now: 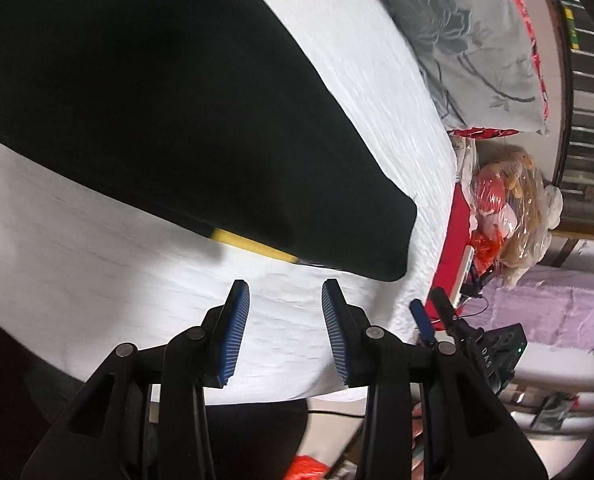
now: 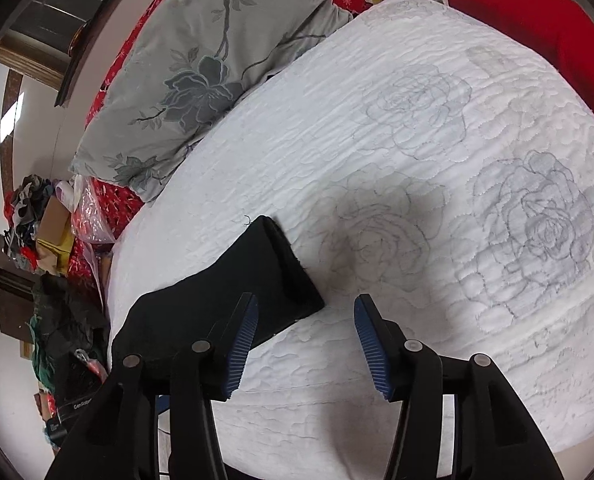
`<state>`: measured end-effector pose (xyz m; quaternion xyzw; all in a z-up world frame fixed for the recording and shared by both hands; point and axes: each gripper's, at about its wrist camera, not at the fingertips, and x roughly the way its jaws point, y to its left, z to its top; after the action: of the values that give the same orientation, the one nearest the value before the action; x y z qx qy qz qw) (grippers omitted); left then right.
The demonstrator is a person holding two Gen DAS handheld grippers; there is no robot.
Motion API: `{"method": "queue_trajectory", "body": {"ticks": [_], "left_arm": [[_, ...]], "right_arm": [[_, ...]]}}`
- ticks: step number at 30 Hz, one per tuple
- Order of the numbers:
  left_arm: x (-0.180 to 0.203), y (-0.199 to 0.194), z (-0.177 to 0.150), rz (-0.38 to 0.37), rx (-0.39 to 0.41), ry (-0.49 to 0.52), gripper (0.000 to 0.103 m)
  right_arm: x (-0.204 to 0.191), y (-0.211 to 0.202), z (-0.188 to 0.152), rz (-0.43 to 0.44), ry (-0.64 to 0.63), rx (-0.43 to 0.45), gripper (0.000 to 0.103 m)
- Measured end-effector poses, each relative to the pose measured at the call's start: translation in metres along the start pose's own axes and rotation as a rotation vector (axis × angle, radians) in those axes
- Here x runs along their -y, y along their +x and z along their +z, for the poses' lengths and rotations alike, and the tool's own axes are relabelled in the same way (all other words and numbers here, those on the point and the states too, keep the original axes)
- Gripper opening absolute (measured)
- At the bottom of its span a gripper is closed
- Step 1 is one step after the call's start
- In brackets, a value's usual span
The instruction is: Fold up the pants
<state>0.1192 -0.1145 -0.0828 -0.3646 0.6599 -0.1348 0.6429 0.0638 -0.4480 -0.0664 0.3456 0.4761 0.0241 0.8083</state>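
- In the left wrist view, the left gripper, black with ribbed blue pads, stands with its jaws apart and nothing between them; only white cloth shows in the gap.
- The black pants, soft and dark, lie spread on the white quilted bed cover, filling the view from nine o'clock through twelve and narrowing to a rounded end at about three o'clock.
- A yellow strip peeps out at the lower edge of the pants, just above the left gripper's fingertips, at twelve o'clock from them.
- A grey pillow with a printed flower lies at one o'clock, at the far edge of the cover.
- The right gripper shows at four o'clock, near the bed's edge.
- In the right wrist view, the right gripper is parted too, and holds nothing; the quilted cover with stitched roses lies between its pads.
- An end of the pants lies at ten o'clock from the right gripper's tips, partly behind its left finger.
- The same pillow rests at eleven o'clock.
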Motion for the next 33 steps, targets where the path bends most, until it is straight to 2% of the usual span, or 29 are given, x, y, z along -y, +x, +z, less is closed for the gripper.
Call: {"method": "queue_trajectory", "body": {"ticks": [5,15,21,26,33], "left_arm": [[0.012,0.028,-0.002,-0.045,-0.042,-0.067,0.035],[0.02,0.059,-0.001,-0.111,-0.049,-0.191,0.035],[0.02,0.079,-0.01,-0.106,-0.053,-0.248,0.035],[0.022,0.085,-0.008,-0.118,-0.036,-0.282,0.035],[0.031,0.092,-0.009,-0.111,-0.003,-0.284,0.035]], "right_arm": [[-0.006,0.014,0.015,-0.001,-0.04,-0.028,0.053],[-0.043,0.072,0.045,0.003,-0.182,-0.136,0.053],[-0.038,0.073,0.047,0.028,-0.198,-0.148,0.053],[-0.02,0.072,0.053,0.053,-0.161,-0.158,0.054],[-0.022,0.103,0.06,0.14,-0.135,-0.247,0.054]]}}
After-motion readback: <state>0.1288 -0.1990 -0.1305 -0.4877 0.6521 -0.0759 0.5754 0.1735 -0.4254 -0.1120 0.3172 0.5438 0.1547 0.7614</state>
